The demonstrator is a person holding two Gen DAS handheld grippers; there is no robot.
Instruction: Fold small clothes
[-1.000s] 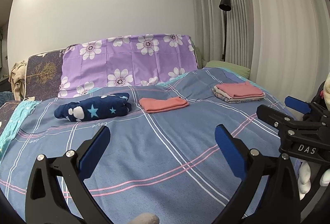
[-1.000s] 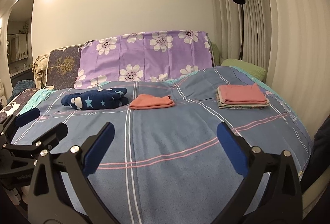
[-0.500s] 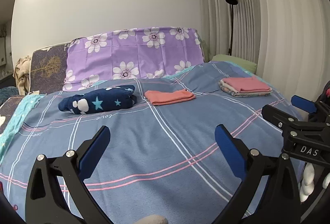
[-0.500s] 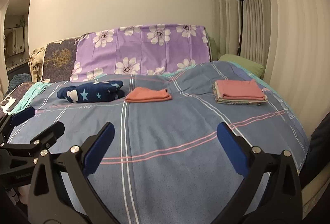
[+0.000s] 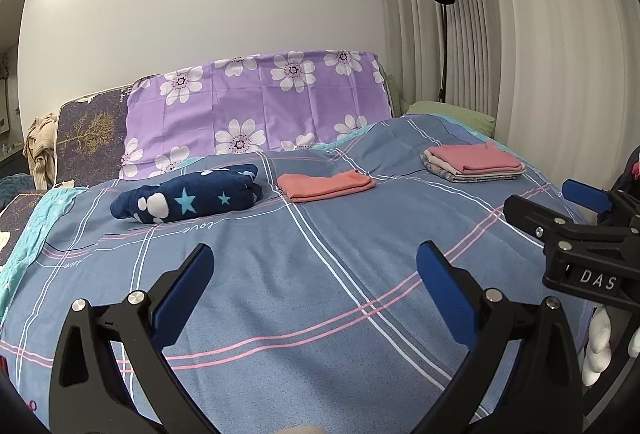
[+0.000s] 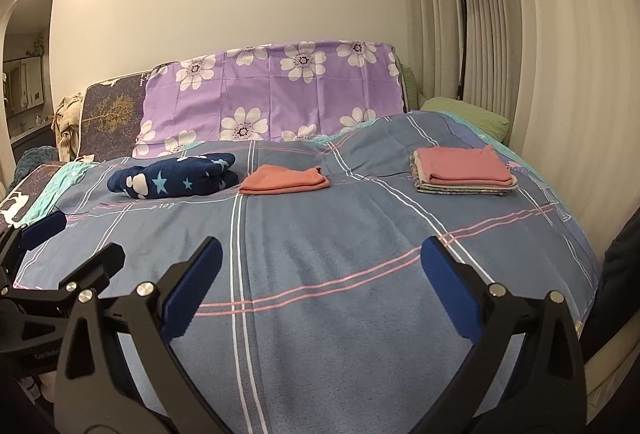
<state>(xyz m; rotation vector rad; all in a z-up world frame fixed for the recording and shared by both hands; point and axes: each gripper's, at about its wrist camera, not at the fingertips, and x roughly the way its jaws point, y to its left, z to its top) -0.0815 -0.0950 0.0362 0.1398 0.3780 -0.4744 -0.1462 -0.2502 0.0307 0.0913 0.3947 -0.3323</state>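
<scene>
Both my left gripper and right gripper hang spread wide and empty above the blue bedspread. The navy star garment looks bunched, so probably next; coral piece and the stack sit folded. Only the right view shows the doorway.

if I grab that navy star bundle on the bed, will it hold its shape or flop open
The navy star bundle looks like plush, loosely rolled cloth, so it will probably sag and partly unroll. It seems light for its bulk, and likely not slippery.
</scene>
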